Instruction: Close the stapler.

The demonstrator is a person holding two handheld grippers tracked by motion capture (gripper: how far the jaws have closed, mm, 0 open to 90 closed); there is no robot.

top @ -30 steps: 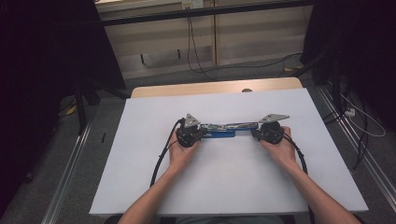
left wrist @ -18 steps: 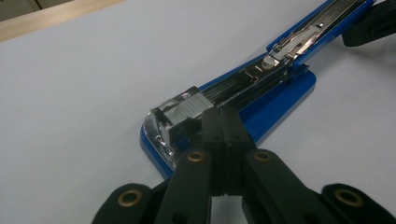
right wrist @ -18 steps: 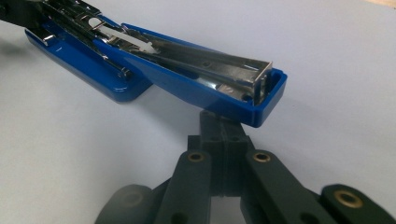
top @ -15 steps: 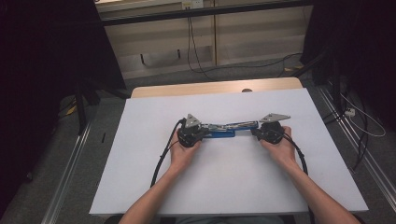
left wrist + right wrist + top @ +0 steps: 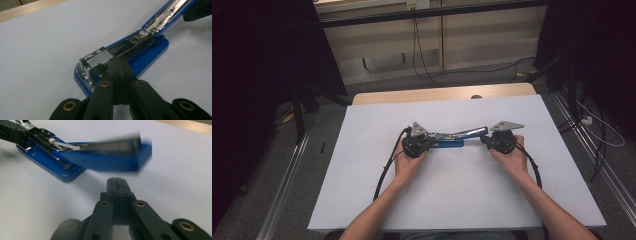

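A blue stapler (image 5: pixel 451 142) lies opened on the white table, its base (image 5: pixel 50 167) flat and its top cover (image 5: pixel 107 160) swung up and away toward the right. The cover looks blurred in the right gripper view. My left gripper (image 5: pixel 119 62) is shut with nothing between its jaws. Its tips rest against the metal magazine just behind the staple block (image 5: pixel 100 58) at the stapler's front end. My right gripper (image 5: pixel 116 182) is also shut and empty, and sits just below the raised cover's free end. In the high view the left gripper (image 5: pixel 430 141) and right gripper (image 5: pixel 486 141) face each other across the stapler.
The white sheet (image 5: pixel 362 190) covers most of the table, with a wooden strip (image 5: pixel 412 95) bare along the far edge. Black cables (image 5: pixel 384 172) trail from both grippers toward the person. Metal rails (image 5: pixel 287 175) and floor cables run beside the table.
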